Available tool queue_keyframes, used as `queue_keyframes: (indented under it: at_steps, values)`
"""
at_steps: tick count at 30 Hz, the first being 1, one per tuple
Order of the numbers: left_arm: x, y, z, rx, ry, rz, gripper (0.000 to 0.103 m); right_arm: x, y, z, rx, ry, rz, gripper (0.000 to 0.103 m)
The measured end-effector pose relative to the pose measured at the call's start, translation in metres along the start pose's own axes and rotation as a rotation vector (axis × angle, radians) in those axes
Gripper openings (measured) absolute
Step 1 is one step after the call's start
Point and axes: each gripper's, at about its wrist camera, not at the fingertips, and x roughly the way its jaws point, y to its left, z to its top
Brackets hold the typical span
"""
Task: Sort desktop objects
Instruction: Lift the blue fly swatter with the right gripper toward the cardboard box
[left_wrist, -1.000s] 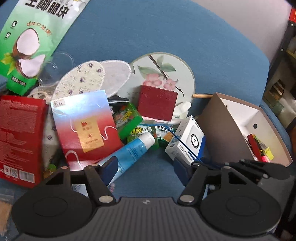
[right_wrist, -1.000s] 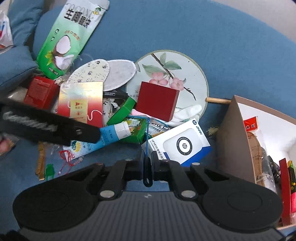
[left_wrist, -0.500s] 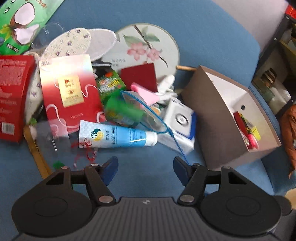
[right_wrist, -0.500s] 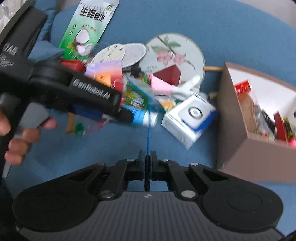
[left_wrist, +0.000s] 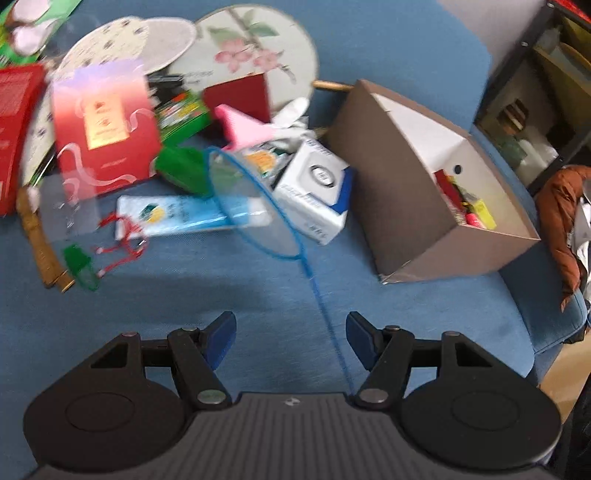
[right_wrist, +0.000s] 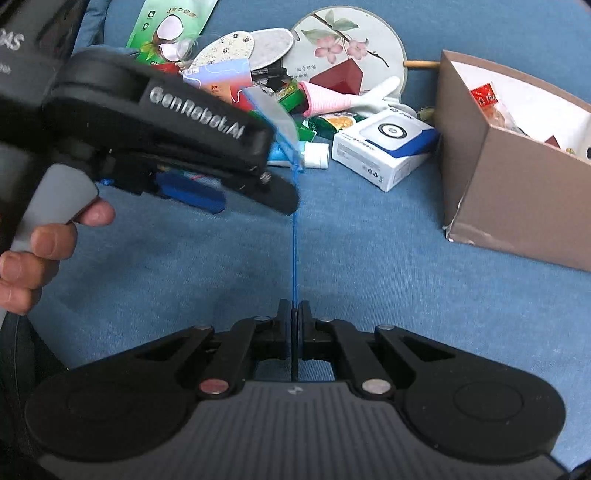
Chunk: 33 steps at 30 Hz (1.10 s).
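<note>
My right gripper (right_wrist: 294, 314) is shut on the thin blue handle of a small blue-rimmed net scoop (right_wrist: 280, 122), held up over the blue cushion. The scoop also shows in the left wrist view (left_wrist: 255, 206), its handle running down toward my right gripper. My left gripper (left_wrist: 291, 332) is open and empty, above bare cushion; its body shows in the right wrist view (right_wrist: 155, 122) at left. A pile of objects lies beyond: a white-blue box (left_wrist: 314, 188), a toothpaste tube (left_wrist: 184, 218), a red packet (left_wrist: 103, 129), a round fan (right_wrist: 343, 40).
A brown cardboard box (left_wrist: 402, 199) with several items inside stands at right; it also shows in the right wrist view (right_wrist: 506, 192). A dark red block (right_wrist: 340, 77), pink item (right_wrist: 325, 103) and green snack bag (right_wrist: 166, 26) lie in the pile. A shelf (left_wrist: 535, 85) stands far right.
My right gripper has lifted the blue net scoop out of the pile and drawn it back. My left gripper has pulled back and up from the pile, staying open.
</note>
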Motion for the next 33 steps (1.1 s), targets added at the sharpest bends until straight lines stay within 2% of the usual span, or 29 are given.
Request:
queue_keyframes:
  at_steps: [4,6,8,9,10,11,15,20,26,33]
  values:
    - [0.024,-0.007,0.008,0.034,0.018,0.057,0.067,0.0,-0.003,-0.001,0.002,-0.013,0.015,0.0]
    - [0.038,-0.002,0.011,-0.002,0.058,0.076,0.061,-0.002,-0.004,-0.001,0.006,-0.02,0.018,0.0]
    - [0.045,0.001,0.013,-0.033,0.079,0.025,0.036,-0.003,-0.005,-0.002,0.008,-0.022,0.02,0.0]
    - [0.046,0.001,0.014,-0.036,0.081,-0.003,0.029,-0.003,-0.005,-0.002,0.009,-0.022,0.022,0.0]
    - [0.045,-0.001,0.014,-0.03,0.078,-0.016,0.015,-0.003,-0.005,-0.003,0.008,-0.022,0.025,0.0]
    - [0.045,-0.004,0.014,-0.018,0.07,-0.019,0.007,-0.003,-0.006,-0.003,0.007,-0.022,0.028,0.0]
    - [0.032,-0.02,0.016,0.019,0.018,0.003,0.006,-0.005,-0.007,-0.001,0.006,-0.039,0.035,0.001]
    - [0.008,-0.044,0.033,0.058,-0.072,0.012,0.005,-0.02,-0.012,0.012,0.012,-0.106,0.038,0.001]
    - [-0.016,-0.088,0.077,0.111,-0.183,-0.049,0.004,-0.052,-0.03,0.043,0.003,-0.238,0.003,0.001]
    - [-0.001,-0.142,0.122,0.168,-0.247,-0.15,0.004,-0.072,-0.078,0.073,0.036,-0.366,-0.1,0.001]
